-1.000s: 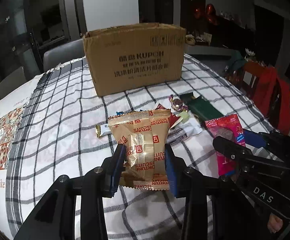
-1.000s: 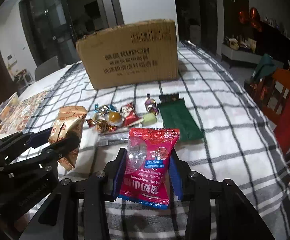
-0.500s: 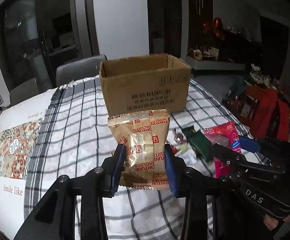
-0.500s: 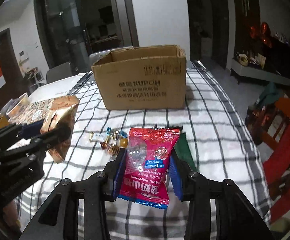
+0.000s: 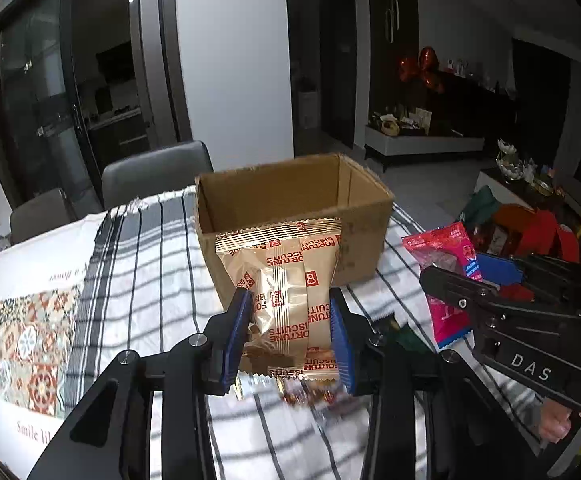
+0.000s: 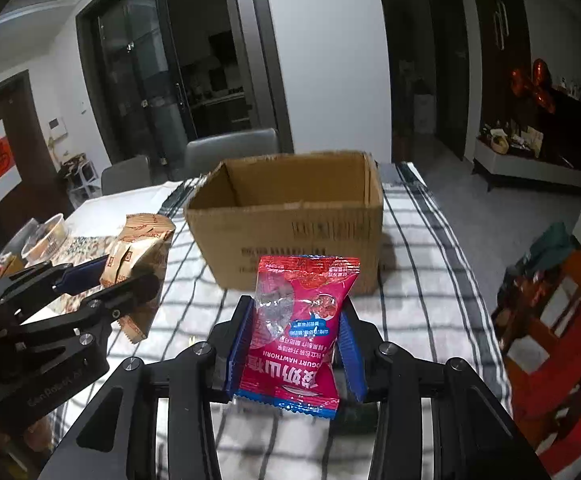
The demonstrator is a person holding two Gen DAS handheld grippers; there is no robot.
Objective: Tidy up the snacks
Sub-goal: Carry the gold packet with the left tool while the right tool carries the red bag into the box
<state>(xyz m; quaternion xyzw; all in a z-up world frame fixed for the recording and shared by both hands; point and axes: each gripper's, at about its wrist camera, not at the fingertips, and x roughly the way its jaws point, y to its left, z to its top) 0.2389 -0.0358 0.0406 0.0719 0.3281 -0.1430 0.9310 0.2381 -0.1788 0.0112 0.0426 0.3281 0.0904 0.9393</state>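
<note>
The left gripper [image 5: 288,334] clamps a gold biscuit packet [image 5: 284,280], held above the checked tablecloth [image 5: 138,280]. The right gripper [image 6: 295,354] pinches a red hawthorn packet [image 6: 298,320]. Just ahead of both stands the open cardboard box [image 5: 290,204].

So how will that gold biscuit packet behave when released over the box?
The gold biscuit packet looks puffed and crinkly, so probably light and floppy. Its foil seems slick, so it may slide from the left hand-held gripper. Biscuits likely crack; drop it low into the cardboard box.
</note>
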